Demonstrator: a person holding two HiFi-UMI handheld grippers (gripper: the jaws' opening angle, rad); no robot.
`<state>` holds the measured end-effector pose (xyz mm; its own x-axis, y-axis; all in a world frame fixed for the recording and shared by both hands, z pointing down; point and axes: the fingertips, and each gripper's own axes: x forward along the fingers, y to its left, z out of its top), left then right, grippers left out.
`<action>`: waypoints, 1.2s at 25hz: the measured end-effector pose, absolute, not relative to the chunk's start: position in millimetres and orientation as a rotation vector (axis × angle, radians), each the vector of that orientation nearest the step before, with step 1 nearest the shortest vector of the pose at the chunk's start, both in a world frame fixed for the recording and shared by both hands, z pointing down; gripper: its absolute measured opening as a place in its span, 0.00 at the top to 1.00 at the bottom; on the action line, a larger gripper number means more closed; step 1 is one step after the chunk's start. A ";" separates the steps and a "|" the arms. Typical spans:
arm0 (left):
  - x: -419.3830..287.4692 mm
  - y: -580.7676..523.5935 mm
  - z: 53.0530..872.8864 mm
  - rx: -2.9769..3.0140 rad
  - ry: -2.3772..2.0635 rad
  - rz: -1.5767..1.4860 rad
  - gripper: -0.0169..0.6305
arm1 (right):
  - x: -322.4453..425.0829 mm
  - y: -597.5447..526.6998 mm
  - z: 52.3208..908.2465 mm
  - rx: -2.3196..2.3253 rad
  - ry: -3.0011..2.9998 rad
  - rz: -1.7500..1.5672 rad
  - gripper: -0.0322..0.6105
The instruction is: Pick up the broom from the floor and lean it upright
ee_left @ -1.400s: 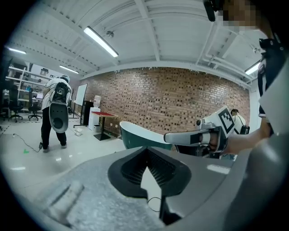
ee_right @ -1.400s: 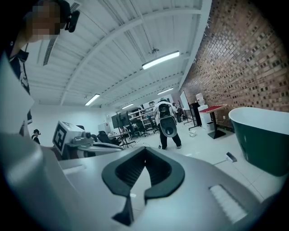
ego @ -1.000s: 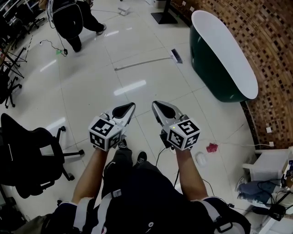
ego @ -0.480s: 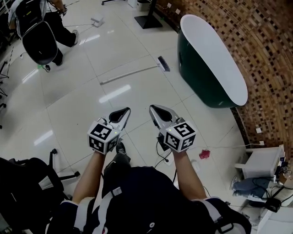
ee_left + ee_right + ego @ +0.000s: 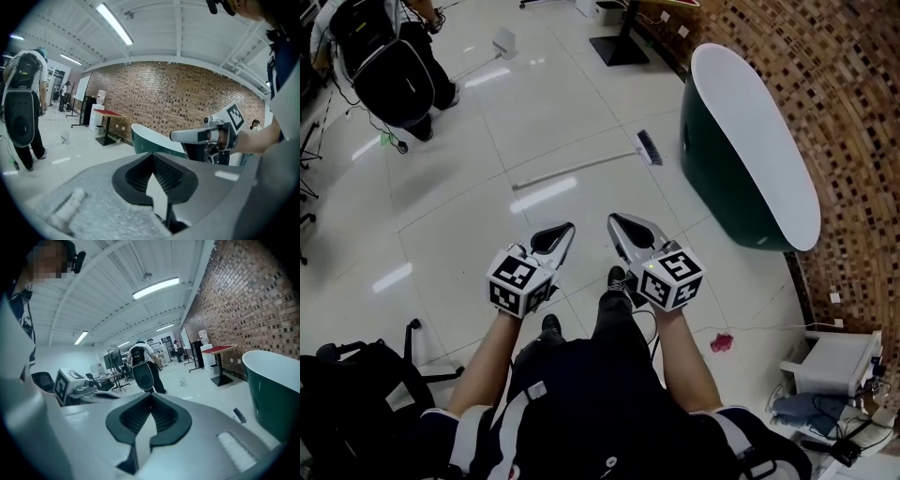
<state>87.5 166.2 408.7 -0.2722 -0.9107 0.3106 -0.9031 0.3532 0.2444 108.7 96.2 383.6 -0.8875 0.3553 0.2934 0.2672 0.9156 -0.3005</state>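
Observation:
The broom lies flat on the white tile floor, its pale handle running left and its dark bristle head close to the green bathtub. My left gripper and right gripper are held side by side in the air, well short of the broom, pointing toward it. Both are shut with nothing between the jaws. In the right gripper view the jaws meet at the tip, and the broom head shows on the floor to the right. The left gripper view also shows closed jaws.
A person with a black pack stands at the far left. A black chair is at the lower left. A table base stands at the back. A red scrap, cables and a white box lie at the right by the brick wall.
I have walked forward: the broom and bathtub sit lower and nearer in the head view. Both grippers travelled along with me and stayed shut.

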 end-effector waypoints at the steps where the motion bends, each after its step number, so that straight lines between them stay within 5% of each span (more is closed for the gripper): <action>1: 76.3 156.6 409.2 1.585 -2.240 -0.029 0.97 | 94.8 86.4 385.3 -0.481 -2.731 0.362 0.94; 17: -114.2 -6.2 410.5 1.249 -2.457 0.007 0.97 | -112.0 -57.6 403.6 -0.984 -2.584 0.250 0.94; 30: -208.1 90.6 496.5 0.900 -2.485 -0.080 0.97 | -219.5 11.7 480.3 -1.226 -2.385 0.060 0.94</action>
<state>-208.1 90.6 496.5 -0.6611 -0.6154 0.4292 -0.5863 0.7807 0.2162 -219.5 11.7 480.3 -0.5004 0.7806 0.3744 0.7609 0.6028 -0.2400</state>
